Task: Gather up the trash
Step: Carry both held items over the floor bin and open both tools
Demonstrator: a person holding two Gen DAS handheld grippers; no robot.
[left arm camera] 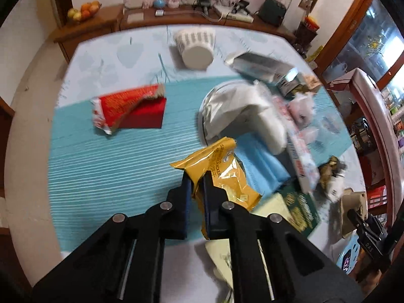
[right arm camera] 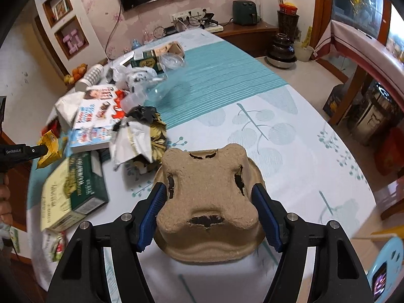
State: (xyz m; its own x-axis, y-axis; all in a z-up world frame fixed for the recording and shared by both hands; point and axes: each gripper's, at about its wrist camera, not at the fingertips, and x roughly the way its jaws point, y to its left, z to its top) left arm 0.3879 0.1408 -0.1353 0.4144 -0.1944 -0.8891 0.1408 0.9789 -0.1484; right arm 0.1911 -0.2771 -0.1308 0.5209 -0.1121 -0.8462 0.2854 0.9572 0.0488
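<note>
the left gripper [left arm camera: 195, 176] is pinched tight on a yellow wrapper [left arm camera: 222, 174], held above the table [left arm camera: 101, 176]. open teal cloth lies to its left as far as the red packet [left arm camera: 126, 108]; the trash pile [left arm camera: 252, 111] crowds its right. the right gripper [right arm camera: 209, 192] stands wide, clasping a pulp tray [right arm camera: 207, 202] by its sides. bare cloth runs ahead and right of it to the table edge; boxes [right arm camera: 75, 189] lie close on its left.
</note>
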